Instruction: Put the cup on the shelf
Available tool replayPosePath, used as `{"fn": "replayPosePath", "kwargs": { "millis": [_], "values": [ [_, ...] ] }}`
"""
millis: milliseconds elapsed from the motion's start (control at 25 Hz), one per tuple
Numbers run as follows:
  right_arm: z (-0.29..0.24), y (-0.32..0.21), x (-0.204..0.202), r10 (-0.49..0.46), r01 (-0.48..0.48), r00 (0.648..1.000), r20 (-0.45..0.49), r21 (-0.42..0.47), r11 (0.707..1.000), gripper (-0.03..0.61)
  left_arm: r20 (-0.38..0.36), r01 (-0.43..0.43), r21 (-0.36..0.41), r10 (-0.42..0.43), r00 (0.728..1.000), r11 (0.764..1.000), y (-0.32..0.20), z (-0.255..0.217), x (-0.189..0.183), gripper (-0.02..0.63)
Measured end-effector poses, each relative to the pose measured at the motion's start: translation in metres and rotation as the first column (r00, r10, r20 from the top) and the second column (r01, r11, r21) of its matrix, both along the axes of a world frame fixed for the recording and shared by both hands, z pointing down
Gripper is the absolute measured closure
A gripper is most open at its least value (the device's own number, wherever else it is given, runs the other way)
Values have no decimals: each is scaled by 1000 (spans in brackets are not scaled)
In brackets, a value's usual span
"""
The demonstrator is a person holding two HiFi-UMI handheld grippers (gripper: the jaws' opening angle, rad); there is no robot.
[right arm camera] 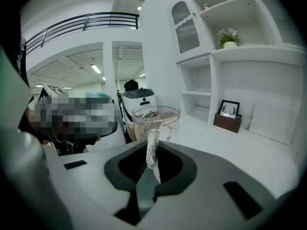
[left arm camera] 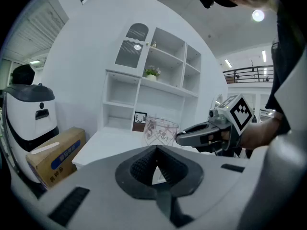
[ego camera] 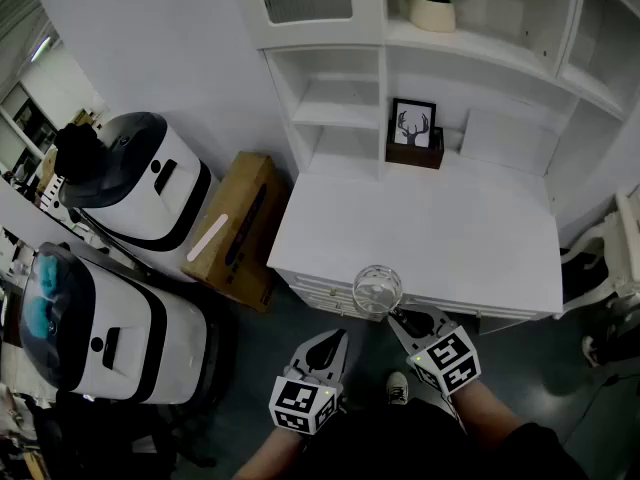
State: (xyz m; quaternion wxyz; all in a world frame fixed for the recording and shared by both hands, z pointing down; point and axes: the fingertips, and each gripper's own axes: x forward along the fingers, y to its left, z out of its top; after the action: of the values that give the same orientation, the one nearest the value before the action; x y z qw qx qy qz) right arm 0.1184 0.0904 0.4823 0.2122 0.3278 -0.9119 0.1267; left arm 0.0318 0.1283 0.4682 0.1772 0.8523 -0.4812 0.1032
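carrying step, it seems: right gripper clamped on the cup at lower centre; left gripper closed, empty; next calls for a lift toward the shelf upper centre

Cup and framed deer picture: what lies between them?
Only bare white desktop; the head view shows nothing standing between the cup and the deer picture.
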Motion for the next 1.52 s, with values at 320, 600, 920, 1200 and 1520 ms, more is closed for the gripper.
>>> {"fn": "replayPosePath", "kwargs": {
  "millis": [320,600,920,1200,1520],
  "values": [
    [-1,1,-6,20,-20,1000,2,4,1000,549,3,-8,0,8,1000,1000,2,-1,-6,609],
    [-2,3,-10,35,-35,999,18,6,999,549,11,-16,-2,16,1000,1000,8,-1,-11,609],
    [-3,4,-18,41,-41,999,18,7,999,549,16,-30,-7,30,999,1000,11,-1,-18,609],
    [-2,5,-28,49,-49,999,18,6,999,549,19,-37,-6,38,999,999,12,-1,-30,609],
    [0,6,-41,71,-71,997,23,-2,997,549,12,-50,-13,50,999,999,13,3,-44,609]
  ]
}}
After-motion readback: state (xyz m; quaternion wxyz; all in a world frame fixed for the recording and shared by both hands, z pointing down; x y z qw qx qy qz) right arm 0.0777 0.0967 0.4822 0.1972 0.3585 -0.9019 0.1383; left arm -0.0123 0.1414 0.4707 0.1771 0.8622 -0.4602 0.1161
